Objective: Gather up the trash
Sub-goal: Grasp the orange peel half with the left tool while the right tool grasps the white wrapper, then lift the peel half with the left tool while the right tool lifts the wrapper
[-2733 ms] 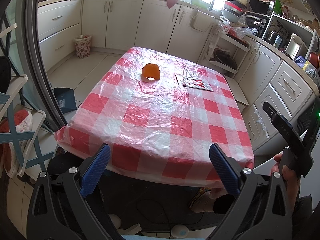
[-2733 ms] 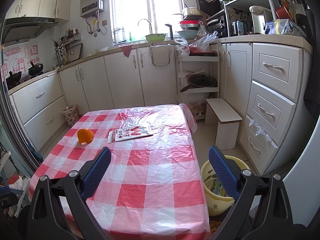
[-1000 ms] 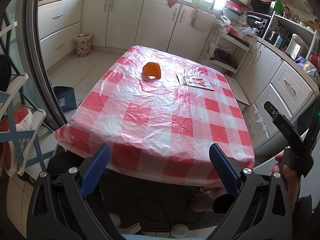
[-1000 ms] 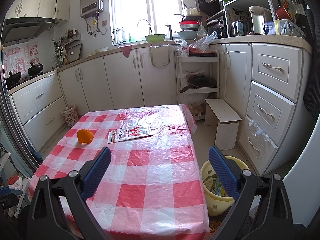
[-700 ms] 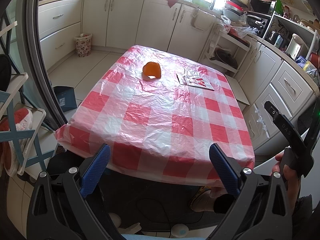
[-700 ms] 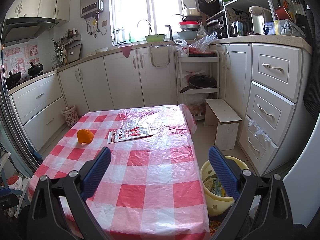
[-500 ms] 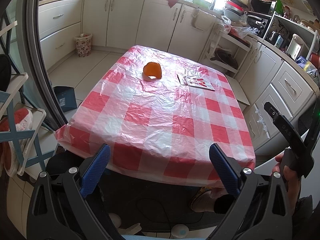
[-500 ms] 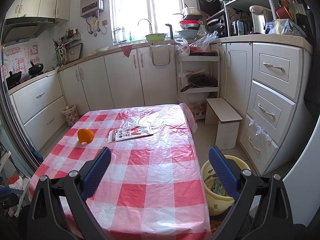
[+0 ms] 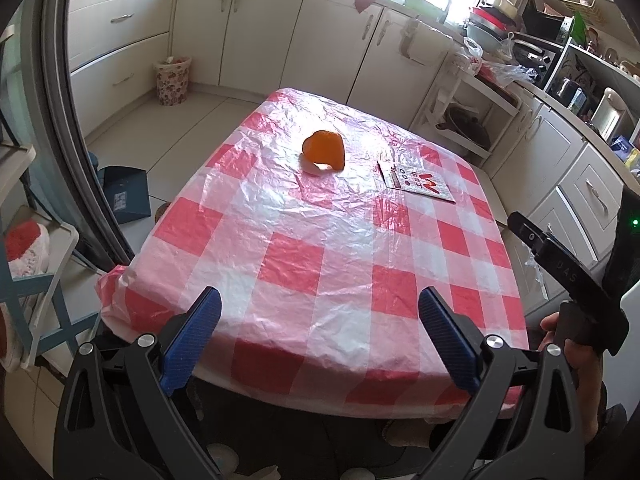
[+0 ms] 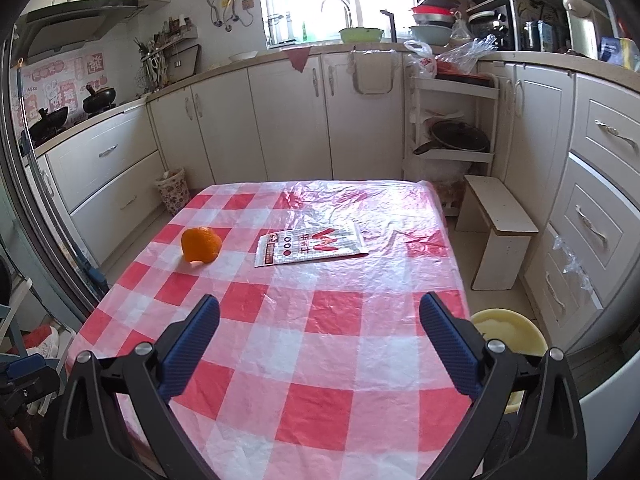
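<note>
An orange peel (image 9: 324, 150) lies on the far half of the table with the red-and-white checked plastic cloth (image 9: 320, 248). It also shows in the right wrist view (image 10: 201, 245). A flat printed wrapper (image 9: 416, 181) lies to its right, also in the right wrist view (image 10: 310, 245). A yellow bin (image 10: 508, 336) stands on the floor right of the table. My left gripper (image 9: 318, 334) is open and empty over the near table edge. My right gripper (image 10: 318, 340) is open and empty over the near part of the table.
White kitchen cabinets (image 10: 288, 120) run along the back and right. A small wooden stool (image 10: 498, 228) stands right of the table. A patterned waste basket (image 9: 172, 80) stands on the floor by the far cabinets. A blue dustpan (image 9: 124, 196) lies left of the table.
Both grippers have moved forward over the table, so the peel and wrapper look closer. The right view has moved left, with the bin now partly behind the right finger. Both stay open.
</note>
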Demonstrator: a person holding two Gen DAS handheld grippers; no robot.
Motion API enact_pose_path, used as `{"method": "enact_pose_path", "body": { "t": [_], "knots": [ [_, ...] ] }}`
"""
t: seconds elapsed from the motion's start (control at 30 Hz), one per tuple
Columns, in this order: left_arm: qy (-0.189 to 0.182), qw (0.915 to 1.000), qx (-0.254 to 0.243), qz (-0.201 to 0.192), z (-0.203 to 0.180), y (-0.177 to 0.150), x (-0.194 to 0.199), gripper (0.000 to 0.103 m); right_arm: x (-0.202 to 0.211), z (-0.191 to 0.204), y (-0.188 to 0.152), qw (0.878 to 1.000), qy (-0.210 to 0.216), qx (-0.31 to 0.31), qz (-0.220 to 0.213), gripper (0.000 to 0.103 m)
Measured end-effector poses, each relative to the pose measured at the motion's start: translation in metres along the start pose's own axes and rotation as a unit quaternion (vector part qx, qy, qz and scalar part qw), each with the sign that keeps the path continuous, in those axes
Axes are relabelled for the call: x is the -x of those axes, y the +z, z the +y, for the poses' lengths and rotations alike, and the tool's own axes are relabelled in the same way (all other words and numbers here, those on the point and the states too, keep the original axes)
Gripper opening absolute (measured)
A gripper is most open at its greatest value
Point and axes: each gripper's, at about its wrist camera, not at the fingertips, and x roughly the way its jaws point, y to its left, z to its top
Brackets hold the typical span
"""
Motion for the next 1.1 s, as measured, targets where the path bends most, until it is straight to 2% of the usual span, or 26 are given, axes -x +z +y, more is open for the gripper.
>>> {"method": "enact_pose_path", "body": {
  "t": [0.17,0.3,0.5,0.63,0.83,0.87,0.9,0.93,0.97,1.0,1.03,1.07,1.1],
  "knots": [
    [0.003,0.9999,-0.012,0.005,-0.008,0.034,-0.041,0.095,-0.054,-0.005,0.021,0.999,0.004,-0.014,0.037,0.096],
    [0.002,0.9997,-0.009,0.021,-0.015,0.074,-0.095,0.095,-0.109,-0.018,0.042,0.997,-0.012,-0.018,0.078,0.096],
    [0.004,0.9987,0.013,0.048,-0.024,0.119,-0.171,0.095,-0.181,-0.033,0.049,0.988,-0.018,-0.026,0.148,0.096],
    [0.016,0.998,0.011,0.06,-0.03,0.136,-0.209,0.095,-0.202,-0.03,0.045,0.985,-0.016,-0.024,0.172,0.096],
    [0.022,0.9976,0.022,0.062,-0.031,0.149,-0.242,0.095,-0.214,-0.003,0.043,0.983,-0.023,0.044,0.177,0.096],
    [0.021,0.9978,0.022,0.059,-0.03,0.15,-0.244,0.095,-0.214,0.0,0.043,0.983,-0.019,0.05,0.175,0.092],
    [0.02,0.998,0.022,0.055,-0.031,0.15,-0.245,0.095,-0.213,0.003,0.042,0.984,-0.016,0.055,0.17,0.082],
    [0.016,0.9983,0.023,0.052,-0.031,0.152,-0.246,0.093,-0.213,0.004,0.044,0.985,-0.013,0.057,0.164,0.077],
    [0.011,0.9985,0.023,0.048,-0.03,0.152,-0.245,0.085,-0.211,0.005,0.044,0.985,-0.012,0.058,0.16,0.067],
    [0.012,0.9987,0.022,0.044,-0.031,0.153,-0.245,0.079,-0.21,0.008,0.044,0.986,-0.01,0.06,0.156,0.052],
    [0.008,0.9988,0.019,0.045,-0.03,0.154,-0.245,0.064,-0.209,0.01,0.045,0.986,-0.006,0.062,0.155,0.043],
    [0.003,0.9988,0.015,0.046,-0.03,0.155,-0.245,0.05,-0.209,0.011,0.046,0.986,-0.002,0.061,0.156,0.024],
    [-0.016,0.9984,0.017,0.051,-0.029,0.155,-0.245,0.042,-0.208,0.012,0.046,0.986,0.006,0.057,0.159,0.011]
  ]
}}
